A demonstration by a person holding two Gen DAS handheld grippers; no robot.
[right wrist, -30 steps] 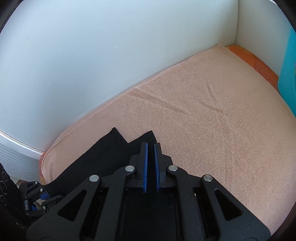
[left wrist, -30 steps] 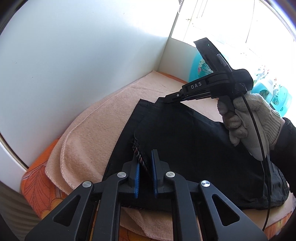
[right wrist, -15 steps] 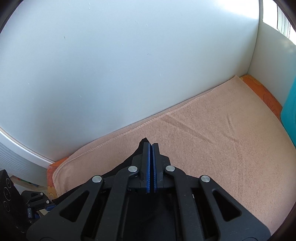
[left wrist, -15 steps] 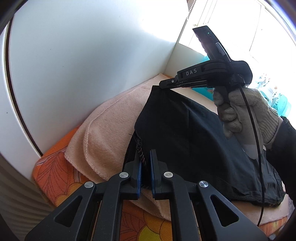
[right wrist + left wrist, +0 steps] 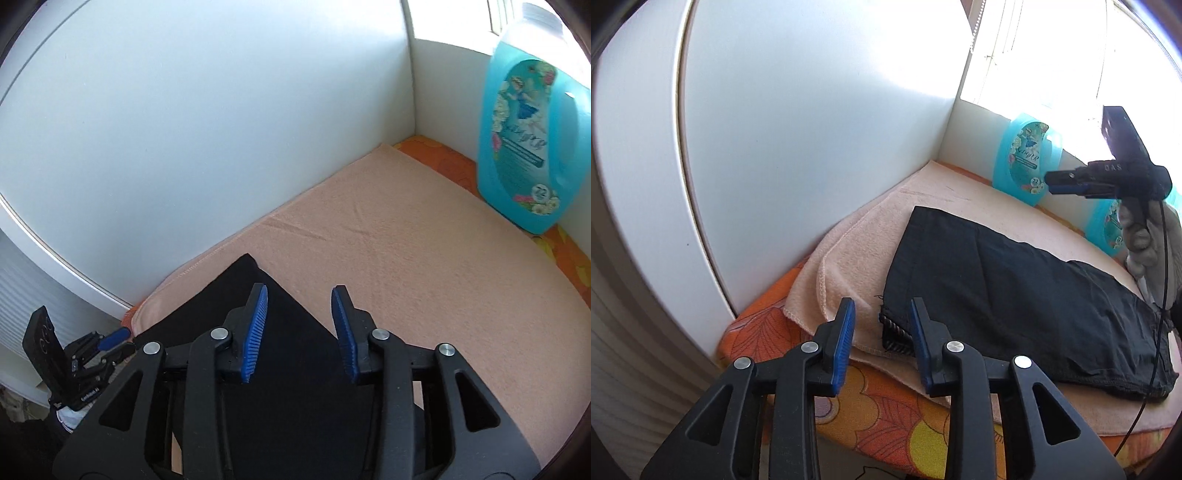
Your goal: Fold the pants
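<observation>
The black pants (image 5: pixel 1015 280) lie folded flat on a peach towel (image 5: pixel 857 251). My left gripper (image 5: pixel 882 328) hovers at their near left corner with its jaws opening. The striped drawstring end (image 5: pixel 895 334) shows between the pads, and neither pad presses on it. My right gripper (image 5: pixel 1056 182), held by a gloved hand (image 5: pixel 1145 240), hangs above the far right side, clear of the cloth. In the right wrist view the right gripper (image 5: pixel 300 326) is opening over the pants (image 5: pixel 280 369) with nothing between its pads. The left gripper (image 5: pixel 118 338) shows at the lower left.
A white wall (image 5: pixel 812 129) runs along the towel's left and far sides. Two blue detergent bottles (image 5: pixel 1027 162) (image 5: pixel 528 136) stand at the back by the bright window. An orange floral cover (image 5: pixel 886 417) lies under the towel (image 5: pixel 424 258) to the front edge.
Both grippers have let go of the lifted pants edge, and the pants now lie flat. The right gripper has risen and pulled away to the right. The left has backed off a little.
</observation>
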